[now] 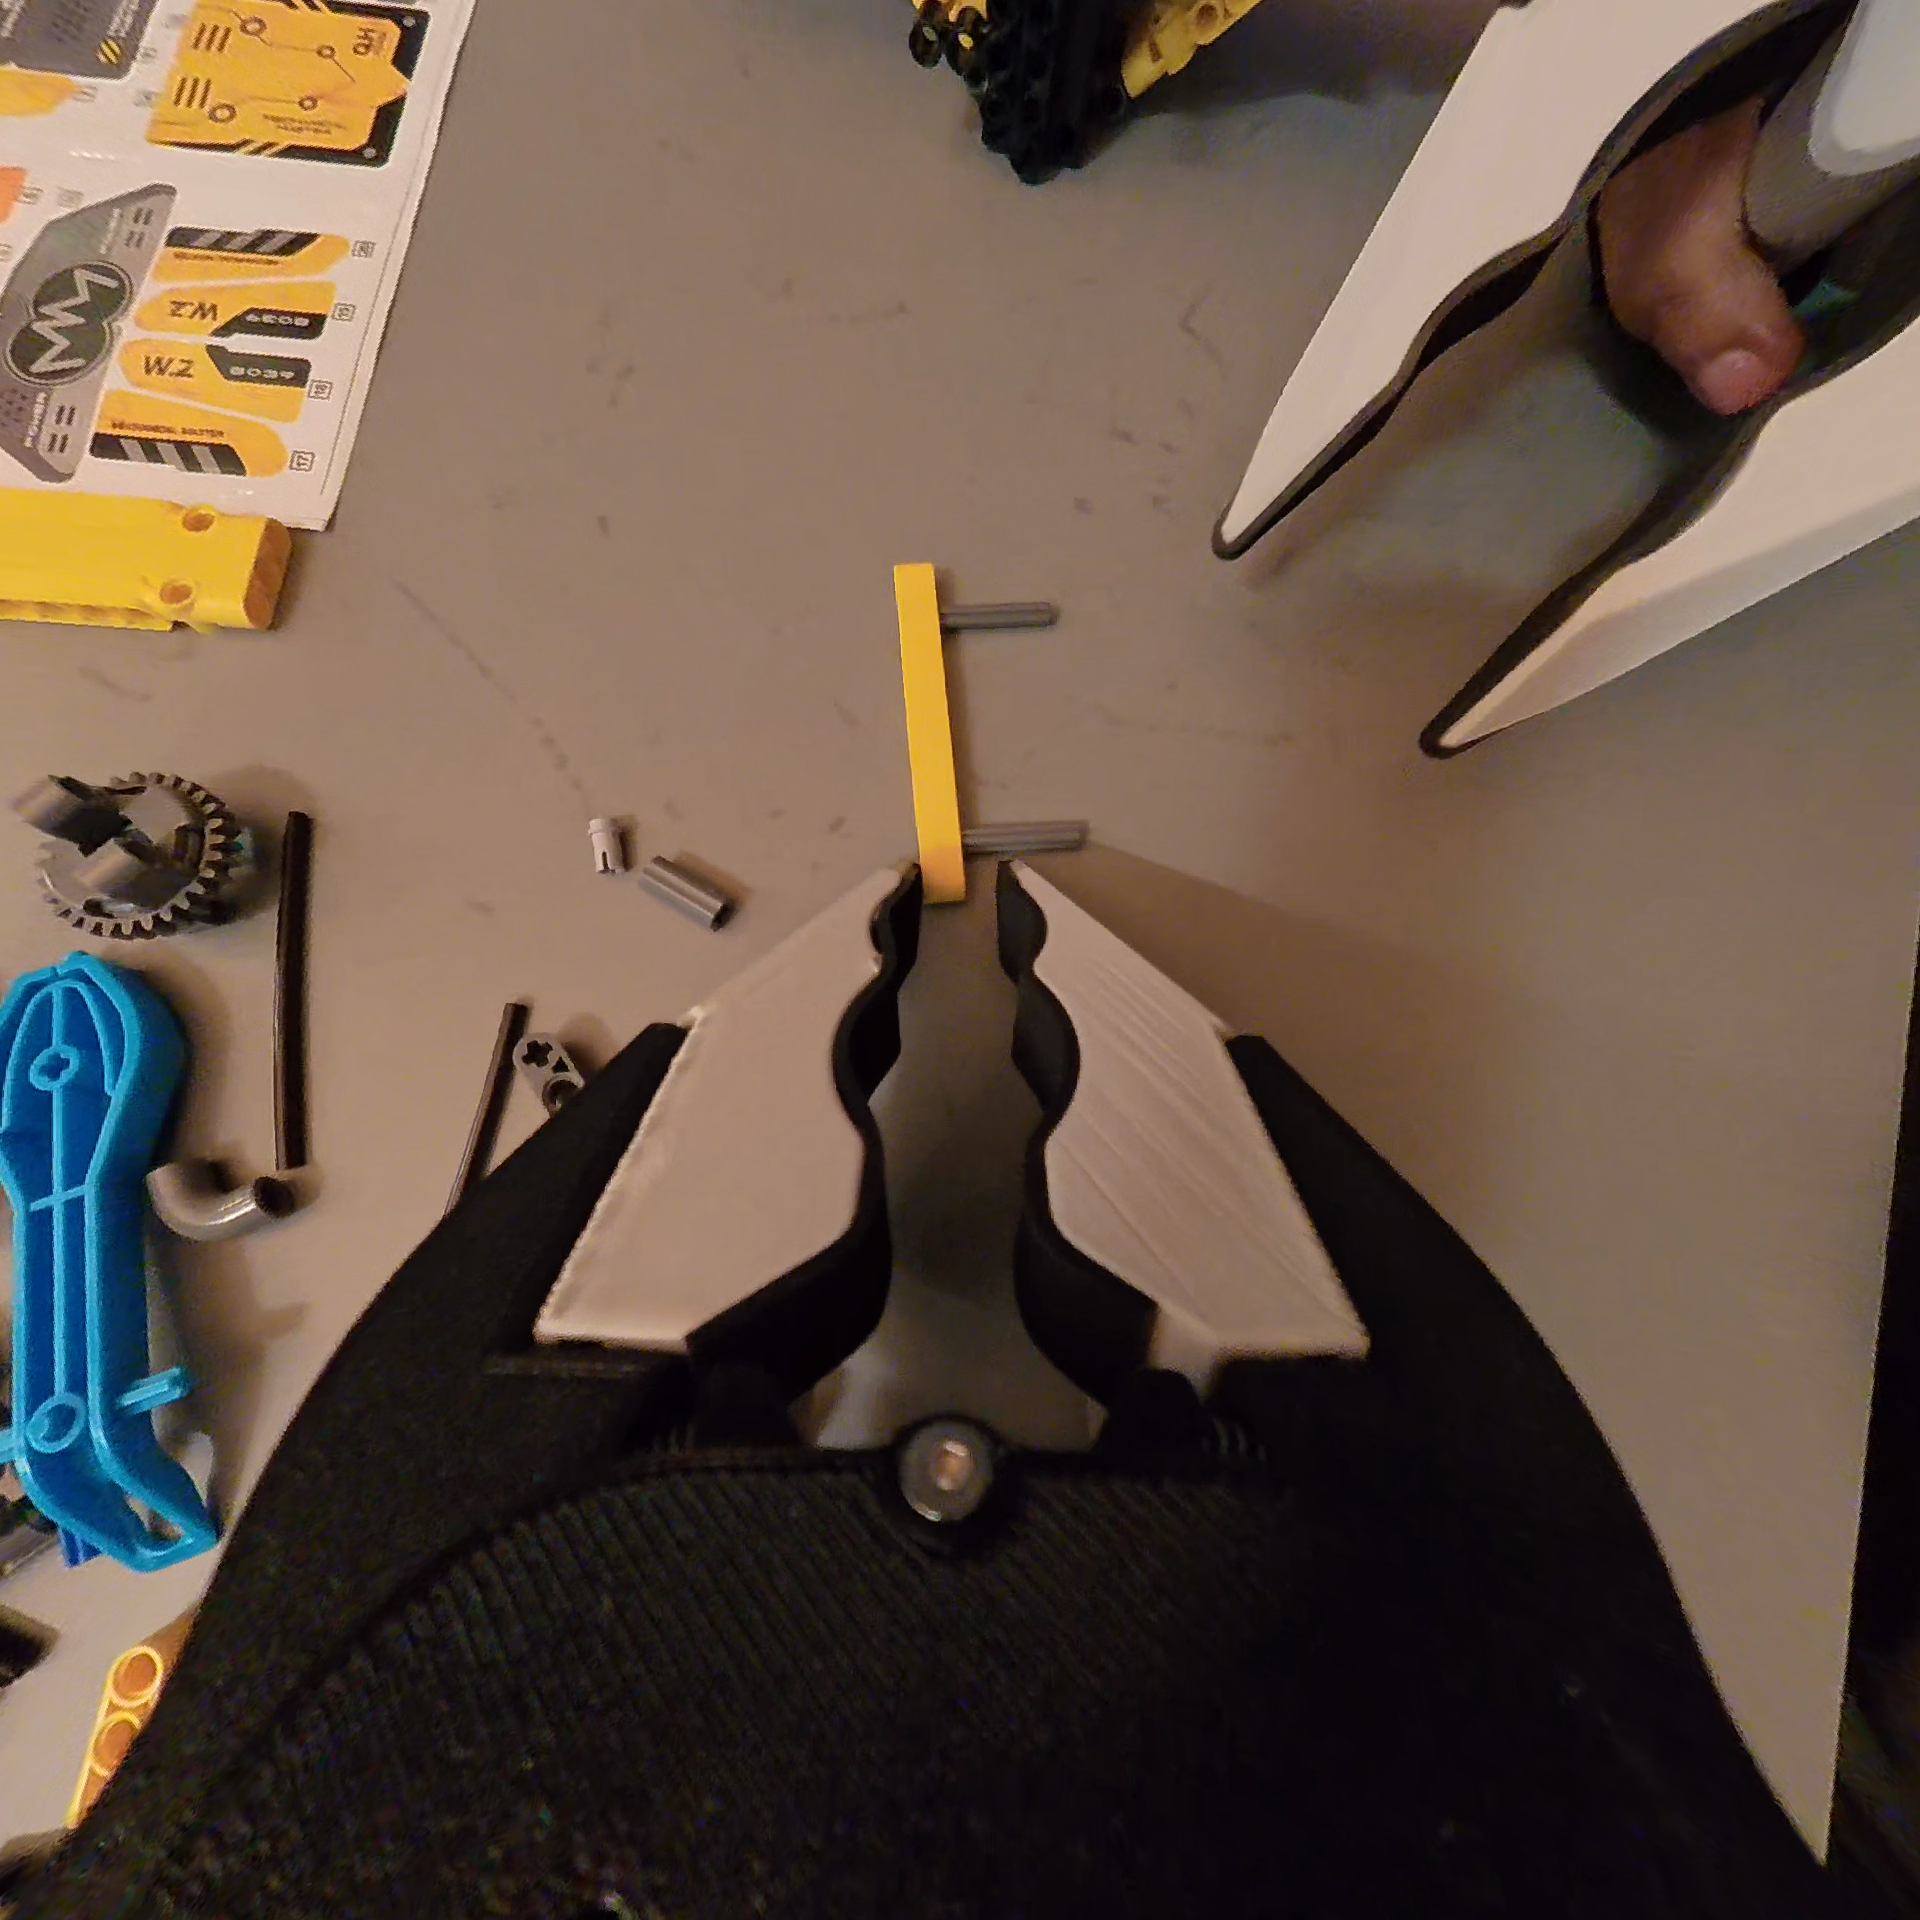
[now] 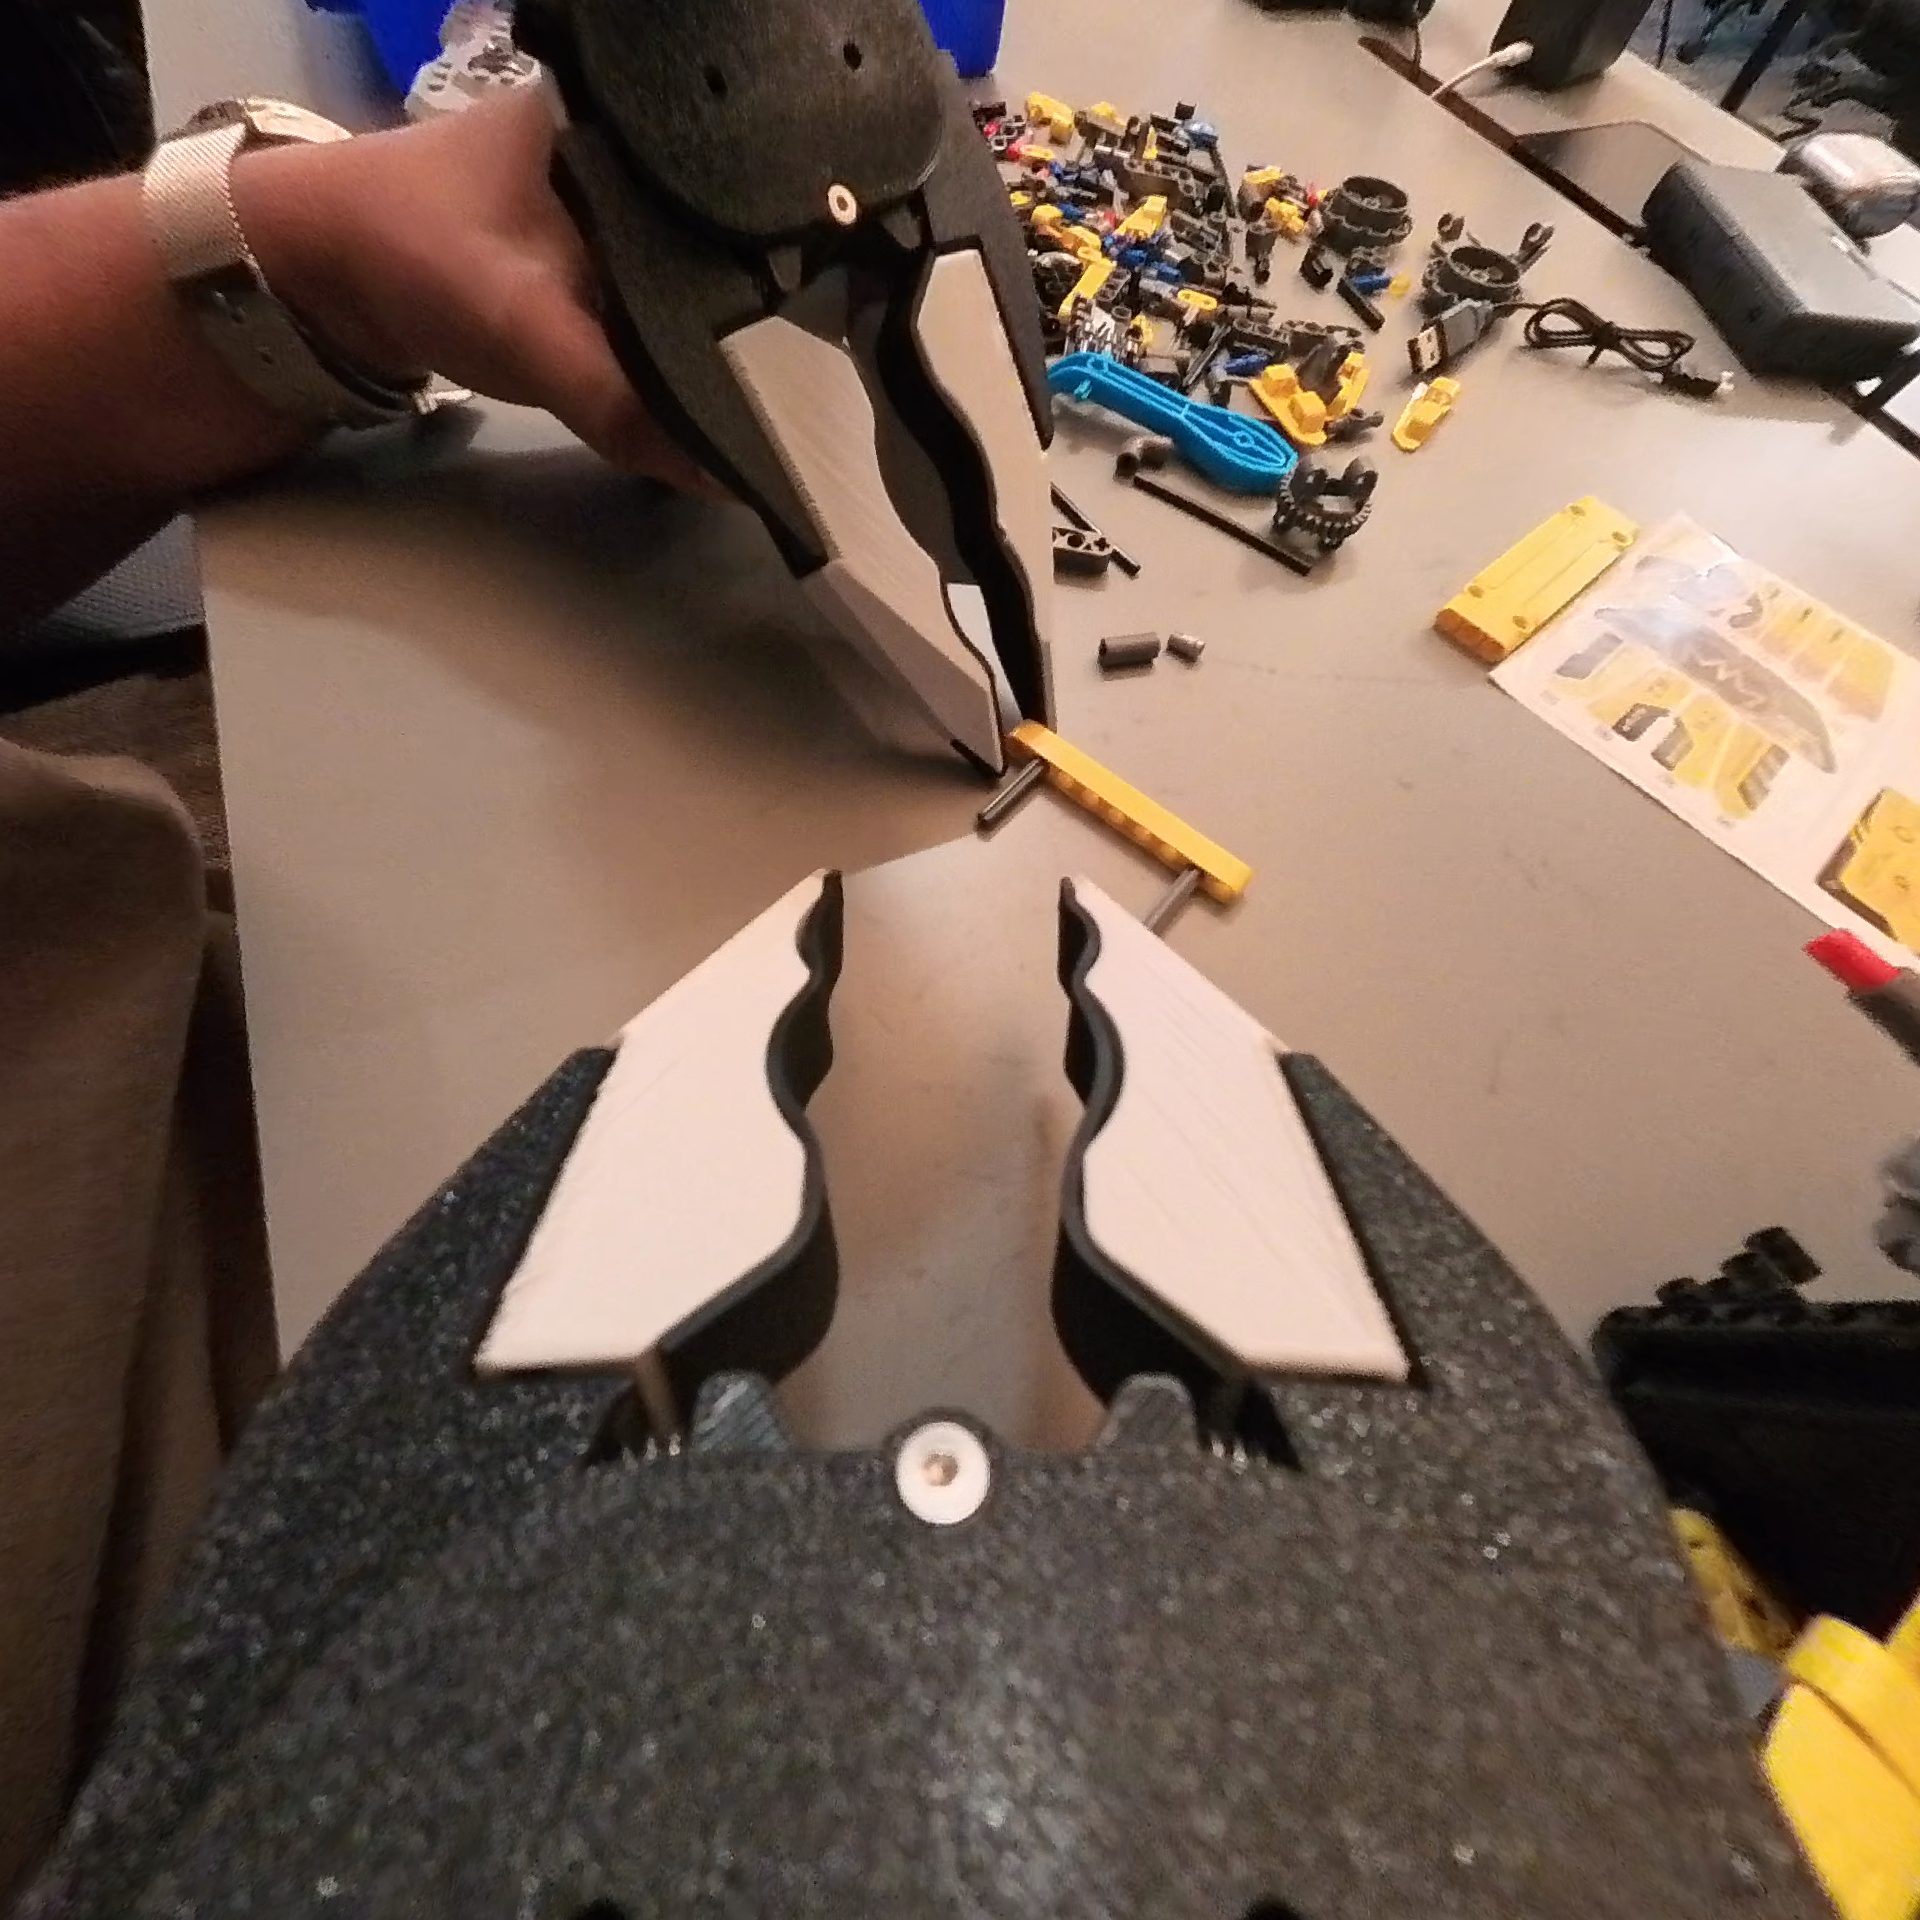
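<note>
A yellow beam (image 1: 928, 727) lies on the grey table (image 1: 727, 520) with two grey axles (image 1: 1023, 834) sticking out of its side. My left gripper (image 1: 956, 883) is narrowly open around the beam's near end. Its left fingertip (image 1: 899, 894) touches the beam and a small gap shows on the right side. It also shows in the right wrist view (image 2: 997, 753), held by a hand. My right gripper (image 2: 951, 888) is open and empty, just short of the beam (image 2: 1132, 810), with its right fingertip (image 2: 1086, 914) near one axle (image 2: 1174, 896). It also shows in the left wrist view (image 1: 1335, 642).
A grey sleeve (image 1: 686, 891), a small pin (image 1: 606, 844), a gear (image 1: 135, 852), a black axle (image 1: 293, 987) and a blue tool (image 1: 83, 1247) lie to the left. A sticker sheet (image 1: 208, 239) and yellow panel (image 1: 135, 561) lie far left. A parts pile (image 2: 1195, 208) and a red marker (image 2: 1860, 966) lie farther out. My right fingertips sit around 7 cm from my left ones. The axle (image 2: 1174, 896) is about 5 cm from both grippers' fingertips. The left camera catches it too, in the left wrist view (image 1: 958, 636).
</note>
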